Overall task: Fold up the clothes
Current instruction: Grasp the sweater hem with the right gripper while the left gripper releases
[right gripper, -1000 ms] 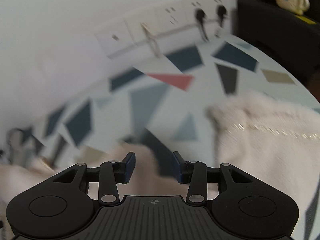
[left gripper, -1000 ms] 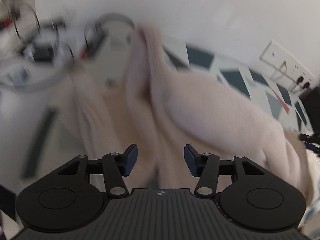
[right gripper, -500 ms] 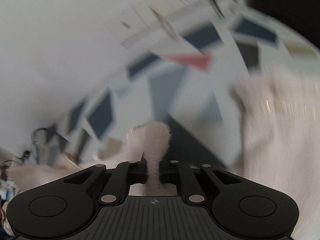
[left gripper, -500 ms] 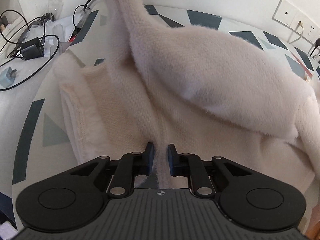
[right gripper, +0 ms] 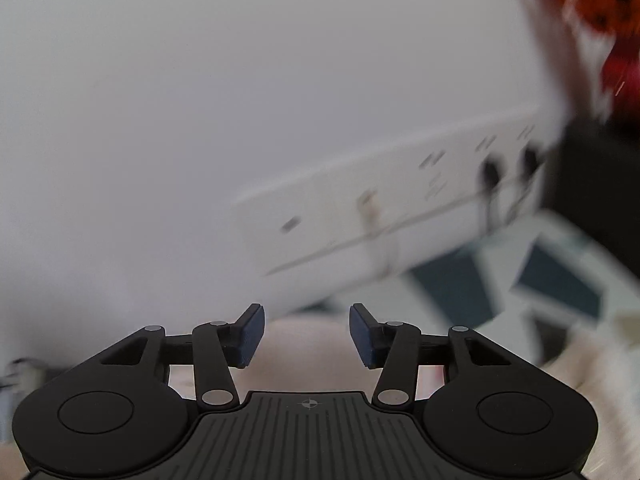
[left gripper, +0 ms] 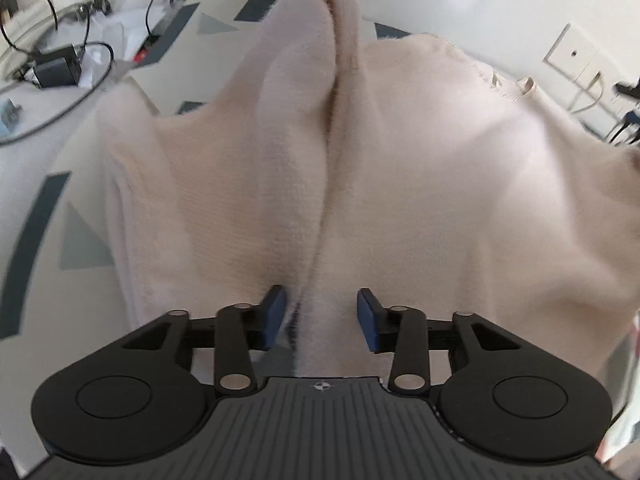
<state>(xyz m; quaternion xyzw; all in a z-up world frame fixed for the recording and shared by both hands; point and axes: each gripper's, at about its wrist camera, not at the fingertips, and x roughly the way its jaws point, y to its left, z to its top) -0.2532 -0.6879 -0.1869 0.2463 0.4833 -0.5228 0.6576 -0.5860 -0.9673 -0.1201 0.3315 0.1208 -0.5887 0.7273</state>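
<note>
Two grippers, both with jaws spread wide and nothing between the blue pads. Beneath the left gripper (left gripper: 320,314) a ridge of the cream sweater (left gripper: 420,184) runs up between the pads (left gripper: 274,316) without being pinched; whether the fabric brushes the left pad I cannot tell. From there the sweater spreads over most of the tabletop (left gripper: 44,216), its long fold running straight away from the gripper to a raised hump at the far edge, with a loose hem at upper right. Its surface is white with dark blue and grey geometric patches. Cables (left gripper: 64,68) and a black adapter lie at the far left; a wall outlet plate (left gripper: 572,58) sits at the right.

Beyond the right gripper (right gripper: 306,334), blurred by motion, a strip of sweater (right gripper: 304,360) shows just below the pads. Further off are the patterned table (right gripper: 560,280), a white socket strip (right gripper: 400,208) on a plain wall, and something red and orange (right gripper: 612,20) at the top right corner.
</note>
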